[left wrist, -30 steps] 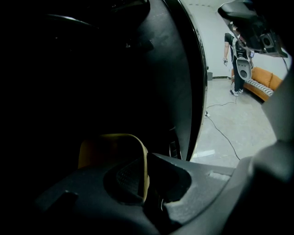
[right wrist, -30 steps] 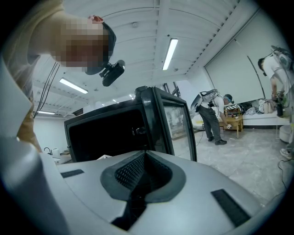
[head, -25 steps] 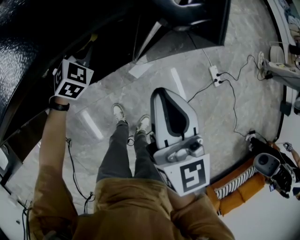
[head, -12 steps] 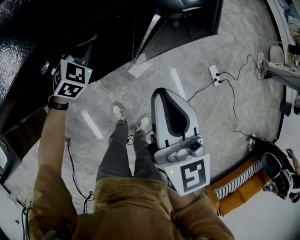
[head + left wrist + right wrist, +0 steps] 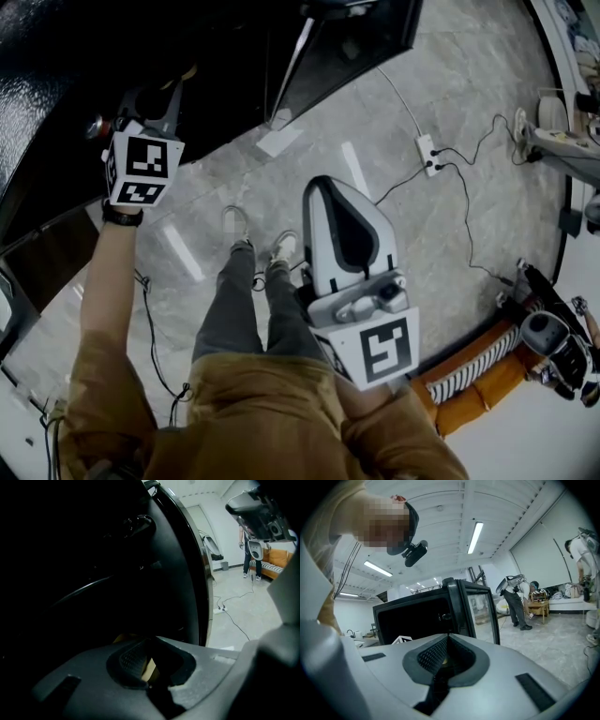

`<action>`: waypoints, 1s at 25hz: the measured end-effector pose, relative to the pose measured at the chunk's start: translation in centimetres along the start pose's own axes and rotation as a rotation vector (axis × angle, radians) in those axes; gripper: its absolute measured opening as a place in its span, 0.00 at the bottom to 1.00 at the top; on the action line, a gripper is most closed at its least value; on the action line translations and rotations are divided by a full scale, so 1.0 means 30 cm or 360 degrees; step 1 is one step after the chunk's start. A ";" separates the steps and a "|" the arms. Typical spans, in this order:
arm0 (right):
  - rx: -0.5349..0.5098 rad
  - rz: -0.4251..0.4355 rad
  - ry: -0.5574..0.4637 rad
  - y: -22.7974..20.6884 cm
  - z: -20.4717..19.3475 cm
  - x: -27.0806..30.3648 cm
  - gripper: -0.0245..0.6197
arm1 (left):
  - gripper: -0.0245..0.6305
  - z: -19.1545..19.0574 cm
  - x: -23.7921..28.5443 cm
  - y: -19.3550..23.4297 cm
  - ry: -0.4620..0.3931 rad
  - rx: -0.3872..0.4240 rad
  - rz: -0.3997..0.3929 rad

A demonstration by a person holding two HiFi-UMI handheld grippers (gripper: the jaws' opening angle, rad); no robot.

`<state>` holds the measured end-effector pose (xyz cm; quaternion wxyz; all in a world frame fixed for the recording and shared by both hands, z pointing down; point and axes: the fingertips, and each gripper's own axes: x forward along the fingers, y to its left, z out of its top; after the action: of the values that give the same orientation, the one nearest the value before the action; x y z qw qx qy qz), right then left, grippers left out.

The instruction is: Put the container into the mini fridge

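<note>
The black mini fridge (image 5: 56,56) fills the head view's upper left, its glass door (image 5: 347,47) swung open. My left gripper (image 5: 157,94) points into the dark opening. In the left gripper view its jaws (image 5: 149,641) are closed, with a tan sliver in the slit that I cannot identify. Beyond them is only darkness and the door's edge (image 5: 199,573). No container is clearly visible. My right gripper (image 5: 323,183) is shut and empty, held upright at waist height. Its own view looks past its tips (image 5: 447,637) at the fridge (image 5: 417,616) and door (image 5: 483,611).
A power strip (image 5: 429,150) with trailing cables lies on the grey stone floor, right of the fridge. My shoes (image 5: 253,234) are below the opening. An orange sofa (image 5: 469,384) is at the lower right. Another person (image 5: 515,597) stands far off.
The left gripper's marker cube has slid slightly down in the head view, and its dark fingers now show above it. The fridge door has shifted up and left. The right gripper has not moved.
</note>
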<state>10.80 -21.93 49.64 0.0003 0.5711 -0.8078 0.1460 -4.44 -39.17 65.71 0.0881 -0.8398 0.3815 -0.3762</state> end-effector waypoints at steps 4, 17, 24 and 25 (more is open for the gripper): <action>-0.0020 0.0007 0.0010 0.005 0.000 -0.015 0.04 | 0.05 0.003 -0.020 -0.004 -0.0009 0.0002 0.0013; -0.0052 0.0044 -0.0023 0.031 0.045 -0.081 0.04 | 0.04 0.063 -0.139 -0.047 -0.0068 -0.0095 0.0013; -0.0107 0.0073 -0.0040 0.056 0.102 -0.134 0.04 | 0.04 0.146 -0.240 -0.088 -0.0140 -0.0176 0.0003; -0.0106 0.0076 -0.0049 0.061 0.115 -0.141 0.04 | 0.04 0.157 -0.259 -0.088 -0.0150 -0.0192 0.0008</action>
<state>11.17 -18.29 45.21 0.0035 0.5535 -0.8255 0.1102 -2.94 -32.49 59.15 0.0562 -0.8594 0.4009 -0.3123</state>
